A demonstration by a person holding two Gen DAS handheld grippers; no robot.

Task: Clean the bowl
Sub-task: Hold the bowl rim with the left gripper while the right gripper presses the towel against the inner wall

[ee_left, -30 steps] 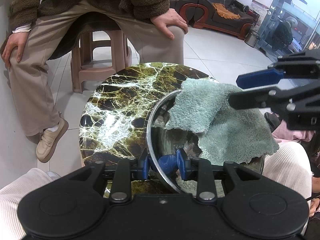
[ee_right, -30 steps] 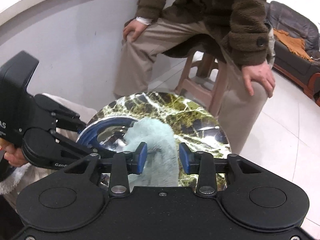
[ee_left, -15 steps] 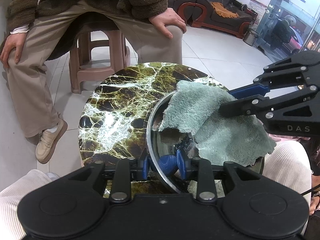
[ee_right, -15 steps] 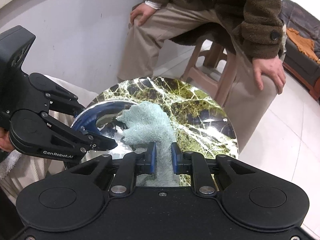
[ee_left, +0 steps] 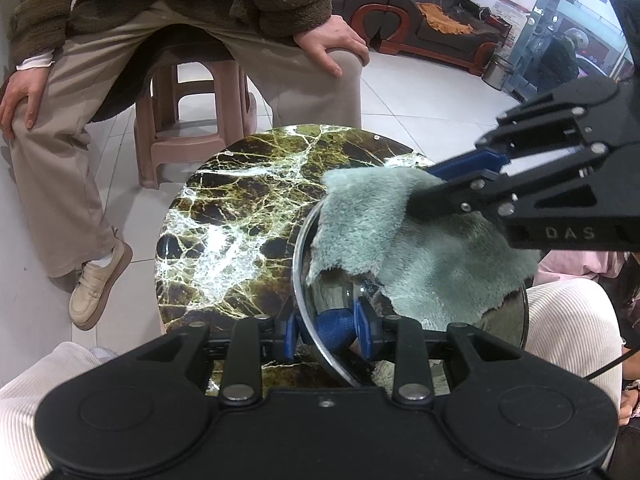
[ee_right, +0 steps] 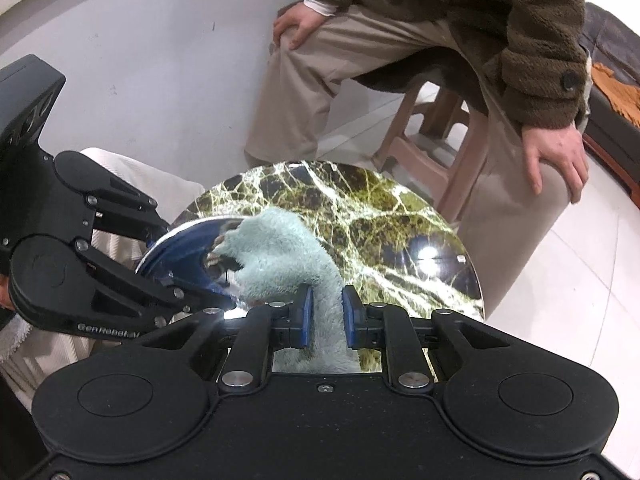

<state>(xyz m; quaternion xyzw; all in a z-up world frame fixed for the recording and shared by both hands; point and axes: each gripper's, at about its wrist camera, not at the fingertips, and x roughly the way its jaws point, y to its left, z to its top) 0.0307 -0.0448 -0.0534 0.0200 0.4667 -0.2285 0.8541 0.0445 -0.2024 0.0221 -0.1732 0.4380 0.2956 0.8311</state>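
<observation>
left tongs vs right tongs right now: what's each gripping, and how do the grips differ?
The left tongs straddle the rim of the shiny steel bowl, one blue pad outside and one inside; the right tongs pinch the fluffy pale-green cloth. The left pads stand wider apart on the hard rim; the right pads sit closer together, squeezing soft pile. The left tongs grip the near rim, while the right tongs hold the cloth draped over the far rim. Both are black with blue pads and angled downward.
</observation>
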